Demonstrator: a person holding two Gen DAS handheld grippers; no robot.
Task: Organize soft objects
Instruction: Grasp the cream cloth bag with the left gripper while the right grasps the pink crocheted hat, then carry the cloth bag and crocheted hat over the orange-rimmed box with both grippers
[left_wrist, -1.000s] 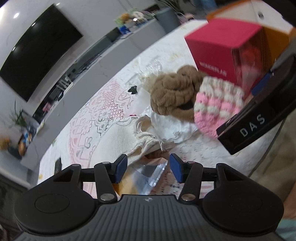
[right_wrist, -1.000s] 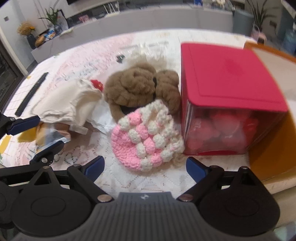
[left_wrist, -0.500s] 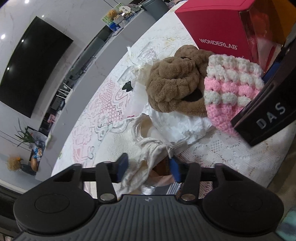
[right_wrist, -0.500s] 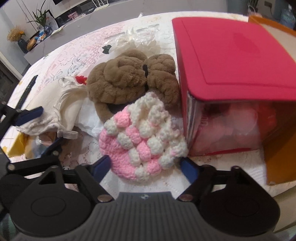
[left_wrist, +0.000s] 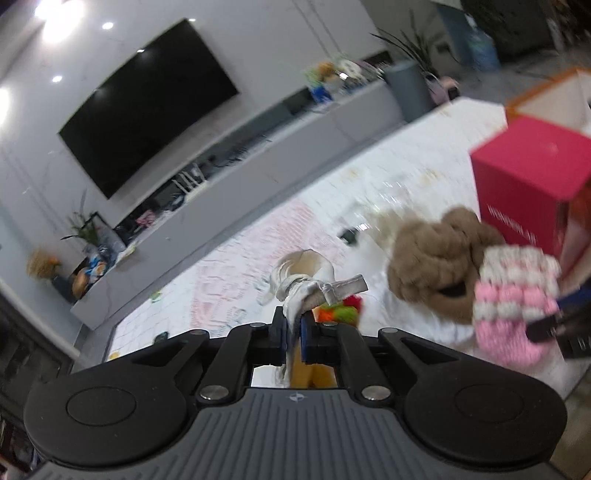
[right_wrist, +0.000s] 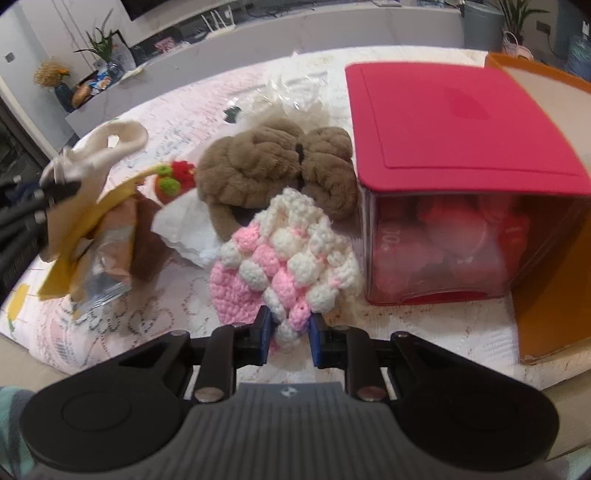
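Note:
My left gripper (left_wrist: 293, 334) is shut on the cream cloth bag (left_wrist: 303, 284) and holds it lifted above the table; the bag also shows at the left of the right wrist view (right_wrist: 99, 155). My right gripper (right_wrist: 286, 334) is shut on the near edge of the pink and white crochet hat (right_wrist: 288, 258), which lies on the table and also shows in the left wrist view (left_wrist: 513, 295). A brown plush toy (right_wrist: 273, 166) lies just behind the hat, against the red box (right_wrist: 454, 125). A small red and green knitted toy (right_wrist: 173, 179) sits left of the plush.
An orange carton (right_wrist: 554, 258) stands right of the red box. White tissue (right_wrist: 188, 229), a clear plastic packet (right_wrist: 107, 273) and yellow paper (right_wrist: 62, 269) lie under the lifted bag. Clear wrappers (right_wrist: 291, 88) lie behind the plush. The table edge is close to me.
My left gripper closed on the cream bag and lifted it, uncovering the knitted toy and packet. My right gripper moved in and closed on the crochet hat's edge.

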